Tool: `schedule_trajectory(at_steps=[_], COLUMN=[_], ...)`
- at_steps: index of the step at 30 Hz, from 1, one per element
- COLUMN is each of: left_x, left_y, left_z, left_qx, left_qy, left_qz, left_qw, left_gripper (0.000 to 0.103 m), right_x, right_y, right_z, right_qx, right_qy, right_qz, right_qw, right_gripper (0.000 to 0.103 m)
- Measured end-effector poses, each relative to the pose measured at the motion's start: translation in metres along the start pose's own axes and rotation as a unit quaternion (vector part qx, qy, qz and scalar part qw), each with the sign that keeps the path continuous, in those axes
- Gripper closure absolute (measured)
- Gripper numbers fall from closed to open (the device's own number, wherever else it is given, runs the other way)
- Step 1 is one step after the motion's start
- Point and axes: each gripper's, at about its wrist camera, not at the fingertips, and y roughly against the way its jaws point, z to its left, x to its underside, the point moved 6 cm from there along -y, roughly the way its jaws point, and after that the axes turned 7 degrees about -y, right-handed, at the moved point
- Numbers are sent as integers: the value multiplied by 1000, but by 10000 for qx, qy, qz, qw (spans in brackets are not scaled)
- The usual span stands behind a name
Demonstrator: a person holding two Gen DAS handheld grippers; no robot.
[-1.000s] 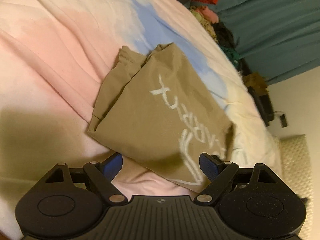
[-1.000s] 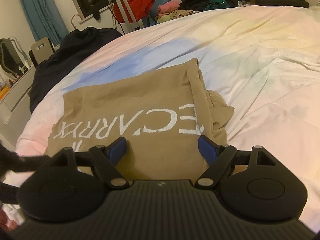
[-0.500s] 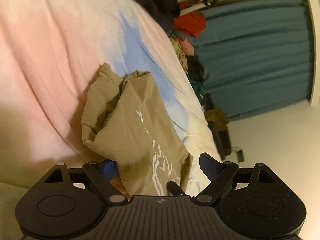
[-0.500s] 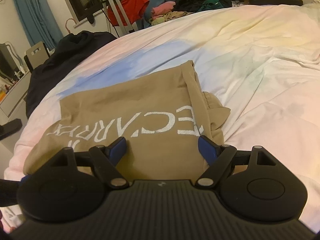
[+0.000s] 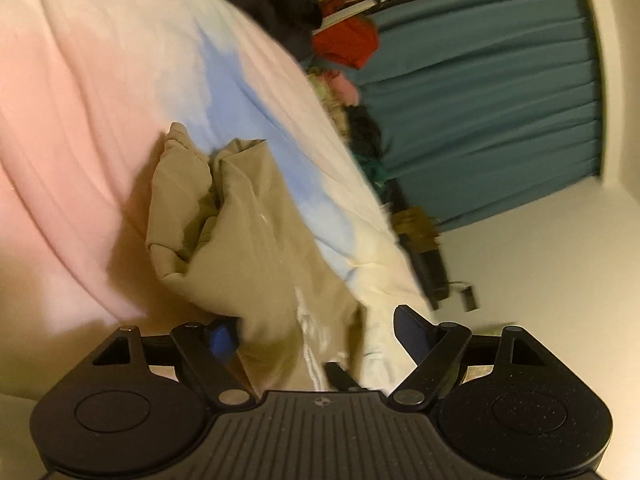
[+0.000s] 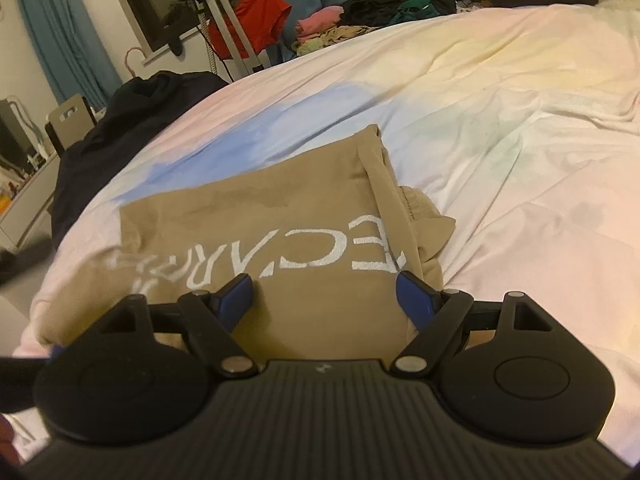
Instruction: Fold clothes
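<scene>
one tan shirt (image 6: 280, 240), two grippers (image 6: 324, 292) (image 5: 316, 334)

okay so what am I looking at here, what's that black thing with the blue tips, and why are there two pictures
Nobody's robot: a person holds one set of tongs in each hand, each carrying a wide-angle camera looking along its blue-tipped fingers. One picture comes from the left tongs, tilted sideways; the other from the right tongs. A tan shirt with white lettering lies partly folded on a pastel bedspread. Both tongs are open. The right ones sit over the shirt, gripping nothing. The shirt's edge lies between the left fingers, not yet pinched. Other clothes are piled behind.
</scene>
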Motion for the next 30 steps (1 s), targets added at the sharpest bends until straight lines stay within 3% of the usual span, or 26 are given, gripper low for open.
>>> schedule_trajectory(at_steps=[1,3,5,11,12,14,16,17,19,21,26,30], left_x=[1,2,2,3,4,7,10,9,4,0,-6,-10], left_y=[-3,-13,-15,-2,-4,-18,-32,-35,-37,-36,-29,-25], left_z=[3,13,15,-27,-28,-17,-3,1,5,1,-11,-14], left_qx=[-93,-330,-404,231,187,-250,-700,-766,-745,-698,-569,-440], left_qy=[27,158,133,-790,-828,-754,-649,-582,-418,-441,-600,-521], left_qz=[56,237,272,-135,-117,136,410,435,367,234,29,-52], left_qw=[9999,9990,9987,9965,9963,9967,9946,9944,9957,9963,9966,9977], left_gripper=[23,35,37,34,32,33,43,49,51,62,77,80], right_x=[0,1,1,-5,-6,-7,-7,-8,-10,-13,-27,-26], right_y=[0,0,1,2,2,3,4,5,8,14,44,59], right_z=[0,2,2,-2,-3,-3,-3,-3,-5,-7,-12,-6], right_qx=[1,9,12,-16,-20,-38,-61,-82,-131,-196,-877,-1992], right_qy=[4,18,20,-172,-195,-235,-269,-292,-363,-483,-1157,-1830], right_qz=[1,-1,-16,-81,-88,-97,-115,-128,-175,-258,-410,106], right_qw=[10000,10000,10000,9998,9998,9997,9996,9995,9991,9983,9886,9627], right_gripper=[23,22,22,22,22,22,22,22,22,22,21,20])
